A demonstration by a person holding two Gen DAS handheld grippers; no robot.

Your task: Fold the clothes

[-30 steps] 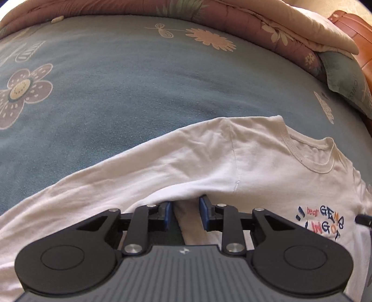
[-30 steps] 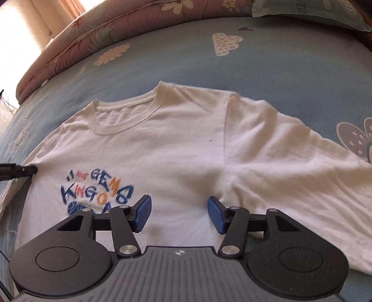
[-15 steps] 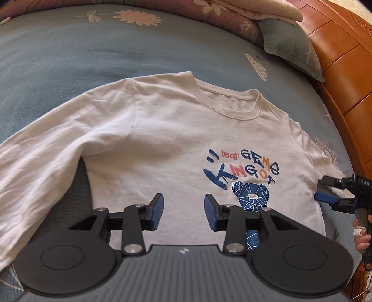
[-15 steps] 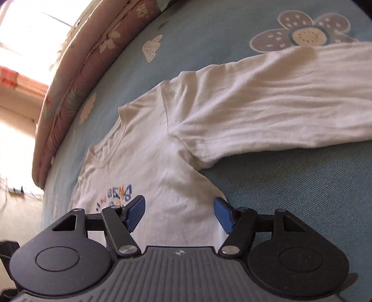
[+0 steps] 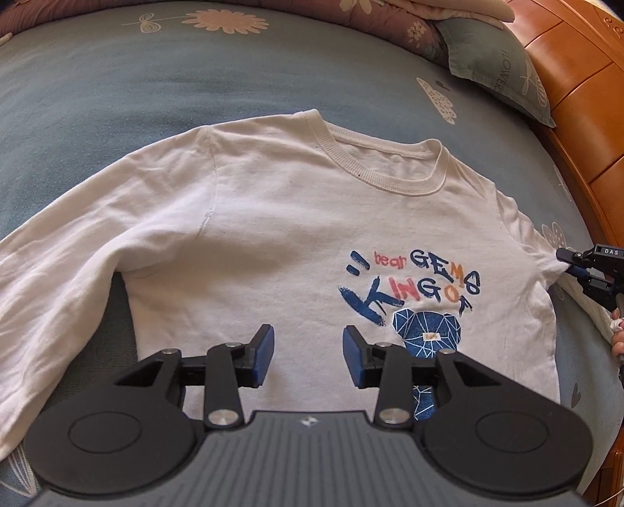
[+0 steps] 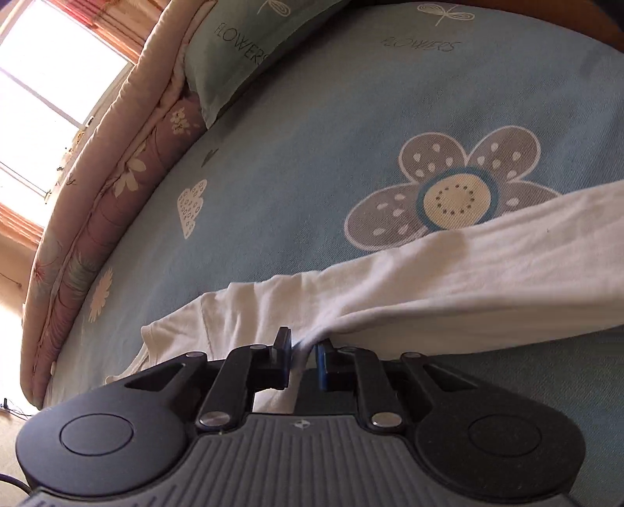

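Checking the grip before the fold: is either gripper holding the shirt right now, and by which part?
The right gripper pinches the white shirt at the underarm of its sleeve; the left gripper holds nothing.

"bear GEMS KING OF" on shirt; "FLOWERS" on pillow

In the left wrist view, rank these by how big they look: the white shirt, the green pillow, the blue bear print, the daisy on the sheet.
1. White shirt, by far the largest.
2. Green pillow, though partly cut off and farther away.
3. Blue bear print and daisy: they look alike, and the daisy lies farther off, so no ranking.
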